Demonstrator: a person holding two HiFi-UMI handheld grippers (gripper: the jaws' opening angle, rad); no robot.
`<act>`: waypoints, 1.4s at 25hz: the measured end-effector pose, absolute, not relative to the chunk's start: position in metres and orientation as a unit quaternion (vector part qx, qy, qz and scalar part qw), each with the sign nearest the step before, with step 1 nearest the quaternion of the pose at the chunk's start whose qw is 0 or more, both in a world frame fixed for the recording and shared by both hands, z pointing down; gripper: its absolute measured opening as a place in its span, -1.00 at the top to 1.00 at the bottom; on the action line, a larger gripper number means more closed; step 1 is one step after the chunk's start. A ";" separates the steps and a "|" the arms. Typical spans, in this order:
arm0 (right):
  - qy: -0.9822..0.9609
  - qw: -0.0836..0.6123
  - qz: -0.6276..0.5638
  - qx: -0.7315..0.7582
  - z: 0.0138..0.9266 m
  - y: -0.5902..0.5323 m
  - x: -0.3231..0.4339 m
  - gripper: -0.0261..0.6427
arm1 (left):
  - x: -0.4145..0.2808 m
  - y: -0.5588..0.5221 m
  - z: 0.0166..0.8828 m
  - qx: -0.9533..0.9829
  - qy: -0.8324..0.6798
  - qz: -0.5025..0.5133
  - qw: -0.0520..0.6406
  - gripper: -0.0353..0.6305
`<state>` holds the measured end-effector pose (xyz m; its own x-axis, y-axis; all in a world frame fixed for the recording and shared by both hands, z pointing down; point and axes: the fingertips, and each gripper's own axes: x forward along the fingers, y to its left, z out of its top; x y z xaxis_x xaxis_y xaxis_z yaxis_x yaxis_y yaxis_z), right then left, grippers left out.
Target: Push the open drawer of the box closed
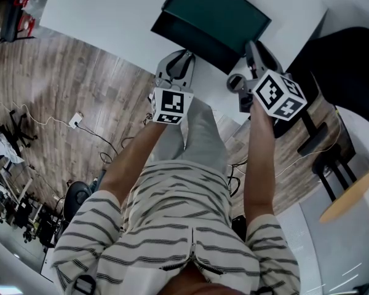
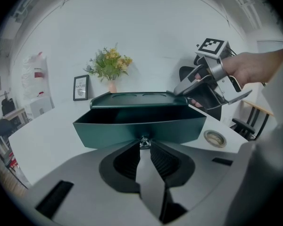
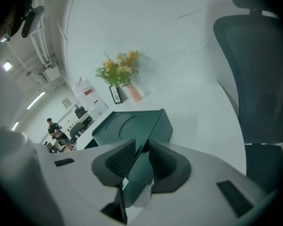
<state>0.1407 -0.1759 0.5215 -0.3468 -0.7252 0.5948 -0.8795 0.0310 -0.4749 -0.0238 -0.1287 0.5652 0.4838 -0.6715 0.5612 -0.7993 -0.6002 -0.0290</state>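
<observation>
Closely, left claw [image 2: 145, 145] apart at knob [image 2: 144, 141] of open drawer [image 2: 132, 126], right claw [image 3: 141, 146] apart astride box [image 3: 127, 122] corner

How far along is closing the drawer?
Done: nothing yet; the drawer stands open from the box. In hand: left gripper, jaws apart, at the drawer's front; right gripper straddles the box's corner. Left: the push shut.

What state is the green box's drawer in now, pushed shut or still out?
Still out: in the left gripper view the drawer front stands forward of the box top, with its dark inside showing.
</observation>
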 end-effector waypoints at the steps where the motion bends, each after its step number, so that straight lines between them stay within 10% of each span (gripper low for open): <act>1: -0.712 0.094 0.409 0.563 0.522 -0.176 0.141 0.62 | -0.023 -0.130 0.565 0.853 -0.431 0.268 0.119 0.68; 35: -0.713 0.093 0.414 0.557 0.521 -0.176 0.139 0.61 | -0.003 -0.164 0.562 0.858 -0.423 0.267 0.117 0.69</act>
<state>0.1388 -0.1761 0.5206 -0.3616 -0.7177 0.5951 -0.8726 0.0356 -0.4872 -0.0029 -0.1644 0.5620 0.4997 -0.6637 0.5566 -0.7882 -0.6149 -0.0256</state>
